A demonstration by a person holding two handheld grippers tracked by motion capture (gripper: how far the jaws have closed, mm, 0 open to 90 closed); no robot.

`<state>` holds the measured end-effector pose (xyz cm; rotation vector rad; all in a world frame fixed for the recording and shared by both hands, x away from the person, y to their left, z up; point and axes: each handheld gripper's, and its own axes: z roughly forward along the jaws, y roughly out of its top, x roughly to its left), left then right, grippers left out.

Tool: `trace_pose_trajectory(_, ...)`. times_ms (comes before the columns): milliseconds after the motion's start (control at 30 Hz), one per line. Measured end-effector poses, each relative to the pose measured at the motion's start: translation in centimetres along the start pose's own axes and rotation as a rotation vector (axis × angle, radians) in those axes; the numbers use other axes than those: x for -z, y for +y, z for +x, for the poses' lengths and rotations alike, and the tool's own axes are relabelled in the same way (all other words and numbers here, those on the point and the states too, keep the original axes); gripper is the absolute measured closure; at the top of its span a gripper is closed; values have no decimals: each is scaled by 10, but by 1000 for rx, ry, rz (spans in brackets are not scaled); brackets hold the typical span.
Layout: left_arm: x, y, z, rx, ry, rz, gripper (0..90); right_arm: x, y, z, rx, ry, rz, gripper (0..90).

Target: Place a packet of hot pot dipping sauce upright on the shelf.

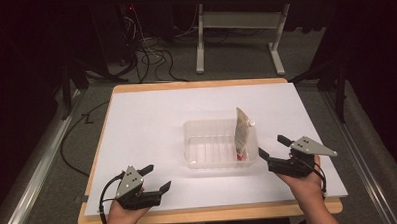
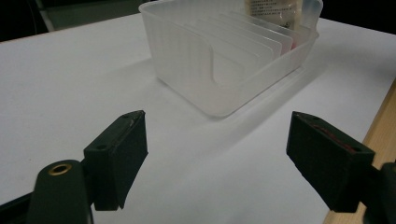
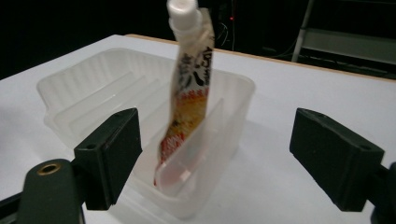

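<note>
My right claw stands spread wide with nothing between its jaws, held just off the right end of the clear plastic tray at about four o'clock from the tray's middle in the high view. The sauce pouch stands nearly upright in the tray's rightmost slot, leaning a little, its white cap uppermost and its red bottom edge down against the tray floor. In my right gripper view the pouch rises between the two black jaws but farther off, clear of both pads, wedged behind one of the tray's thin dividers. My left claw is spread too, empty, resting low over the white desk near its front edge at about seven o'clock from the tray, well apart from it. In my left gripper view the tray sits ahead at twelve o'clock, its ribbed dividers showing, with the pouch at its far end. Both my hands grip the claw bodies from below.
</note>
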<state>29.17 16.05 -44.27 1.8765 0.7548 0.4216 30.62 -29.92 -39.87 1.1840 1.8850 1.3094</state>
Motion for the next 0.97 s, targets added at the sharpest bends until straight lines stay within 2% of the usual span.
trace_pose_trajectory(33, -1, 0, -1, -1, 1, 1, 207, 8, -6, -7, -7, -15, 2, 173)
trace_pose_trajectory(200, -1, -1, -1, -3, 1, 8, 205, 26, -20, -18, -14, -57, 7, 171)
trace_pose_trajectory(233, -2, -1, -1, -4, 4, 12, 202, 36, -32, -21, -15, -85, -7, 171)
trace_pose_trajectory(267, -2, -1, -1, -4, 4, 12, 202, 36, -32, -21, -15, -85, -7, 171)
trace_pose_trajectory(300, -3, -1, -2, -3, 2, 18, 201, 43, -46, -25, -30, -93, -6, 168)
trace_pose_trajectory(367, -6, -1, -2, -5, 0, 24, 197, 45, -51, -29, -35, -90, 23, 165)
trace_pose_trajectory(433, -7, -1, -3, -6, -3, 31, 195, 45, -52, -30, -35, -96, 19, 170)
trace_pose_trajectory(467, -10, -1, -4, -1, -17, 38, 178, 43, -54, -32, -55, -88, 20, 171)
trace_pose_trajectory(567, -14, -1, -7, -8, -23, 46, 163, 38, -55, -30, -38, -75, 26, 176)
trace_pose_trajectory(667, -16, -1, -10, -14, -21, 49, 160, 35, -56, -29, -25, -64, 34, 176)
trace_pose_trajectory(800, -17, -1, -13, -33, -19, 63, 160, 34, -56, -30, -32, -63, 32, 176)
trace_pose_trajectory(967, -14, -2, -10, -25, -14, 54, 160, 33, -58, -33, -54, -67, 39, 181)
